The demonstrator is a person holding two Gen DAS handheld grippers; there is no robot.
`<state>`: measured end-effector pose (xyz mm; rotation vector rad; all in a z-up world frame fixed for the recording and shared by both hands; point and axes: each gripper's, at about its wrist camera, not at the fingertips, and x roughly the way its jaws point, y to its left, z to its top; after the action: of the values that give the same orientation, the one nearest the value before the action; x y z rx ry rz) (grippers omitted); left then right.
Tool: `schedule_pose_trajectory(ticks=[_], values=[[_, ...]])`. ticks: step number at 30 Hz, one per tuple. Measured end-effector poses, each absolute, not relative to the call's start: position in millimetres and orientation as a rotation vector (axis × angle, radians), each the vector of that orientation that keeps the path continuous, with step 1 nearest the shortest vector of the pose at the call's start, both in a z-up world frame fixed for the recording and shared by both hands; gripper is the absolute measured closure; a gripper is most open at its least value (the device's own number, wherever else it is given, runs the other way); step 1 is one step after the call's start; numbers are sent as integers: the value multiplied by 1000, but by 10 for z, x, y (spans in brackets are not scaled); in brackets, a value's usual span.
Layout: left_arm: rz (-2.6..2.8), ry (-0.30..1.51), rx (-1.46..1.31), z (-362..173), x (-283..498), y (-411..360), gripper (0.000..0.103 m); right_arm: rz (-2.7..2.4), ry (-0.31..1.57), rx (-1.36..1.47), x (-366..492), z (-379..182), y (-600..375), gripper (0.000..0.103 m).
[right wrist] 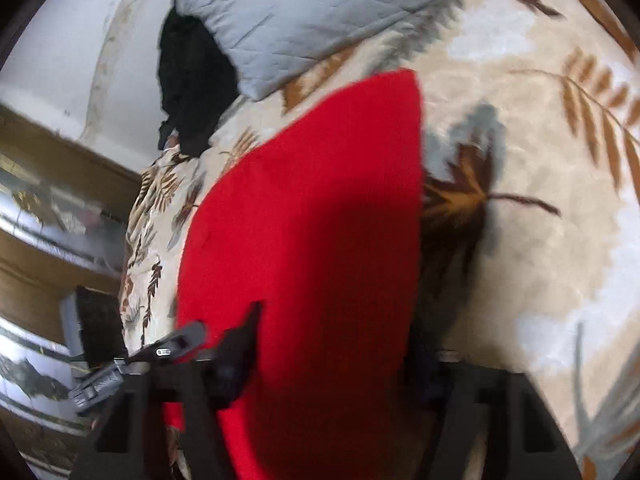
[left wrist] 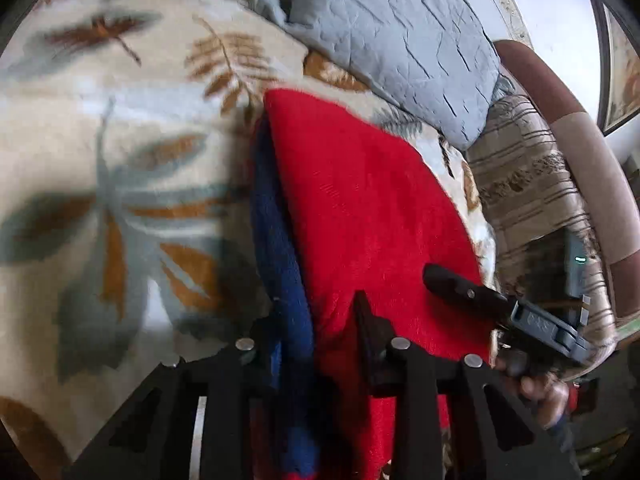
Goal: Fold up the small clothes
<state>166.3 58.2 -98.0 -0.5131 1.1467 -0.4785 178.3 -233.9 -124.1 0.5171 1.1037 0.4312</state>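
Red garment (left wrist: 360,200), with a blue layer (left wrist: 280,280) along one edge, lies near the leaf-print blanket's (left wrist: 100,140) pillow-side edge. Left gripper (left wrist: 316,320) clenches that layered edge; right gripper (right wrist: 336,340) straddles the red cloth, grip indeterminable, presumably keeping the fold taut.

A home bedroom: bed spread with a leaf-patterned blanket (left wrist: 120,140), grey quilted pillow (left wrist: 392,40) (creased), plain white wall (right wrist: 72,48).
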Motion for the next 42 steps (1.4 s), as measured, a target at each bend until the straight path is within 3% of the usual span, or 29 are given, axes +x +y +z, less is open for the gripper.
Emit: schedule_pose_trajectory(ticks=[2, 8, 10, 11, 12, 13, 14, 21, 23, 25, 28, 34, 39, 42], values=[[-489, 1092, -471, -814, 1629, 538, 77, 432, 1077, 378, 1766, -1003, -2181, 58], [-518, 953, -438, -411, 1660, 336, 76, 450, 944, 265, 1698, -382, -2274, 58], [-482, 1085, -431, -663, 1817, 215, 69, 443, 1000, 323, 1822, -506, -2418, 51], [-444, 1161, -431, -832, 1874, 181, 64, 390, 1069, 395, 1915, -732, -2576, 41], [-401, 1223, -429, -1002, 1899, 172, 45, 325, 1111, 414, 1925, -902, -2673, 36], [-379, 1195, -468, -1042, 1846, 241, 41, 271, 1133, 407, 1912, -988, -2725, 34], [-369, 1158, -479, -1006, 1786, 296, 41, 265, 1102, 449, 1811, -1064, -2837, 29], [-322, 989, -363, -553, 1217, 530, 41, 312, 838, 400, 1129, -440, -2654, 29], [-307, 966, -358, -504, 1074, 582, 41, 389, 811, 424, 1005, -381, -2463, 23], [-285, 956, -339, -470, 973, 604, 41, 448, 865, 465, 1020, -565, -2348, 18], [-250, 941, -292, -393, 765, 636, 41, 363, 1028, 550, 1141, -975, -2358, 21], [-169, 889, -318, -262, 348, 872, 36, 455, 904, 564, 1067, -508, -2302, 19], [-114, 891, -329, -306, 174, 1104, 32, 589, 933, 760, 1462, -633, -1888, 19], [-78, 904, -323, -320, 207, 1148, 32, 606, 1147, 838, 1682, -1140, -1551, 19]])
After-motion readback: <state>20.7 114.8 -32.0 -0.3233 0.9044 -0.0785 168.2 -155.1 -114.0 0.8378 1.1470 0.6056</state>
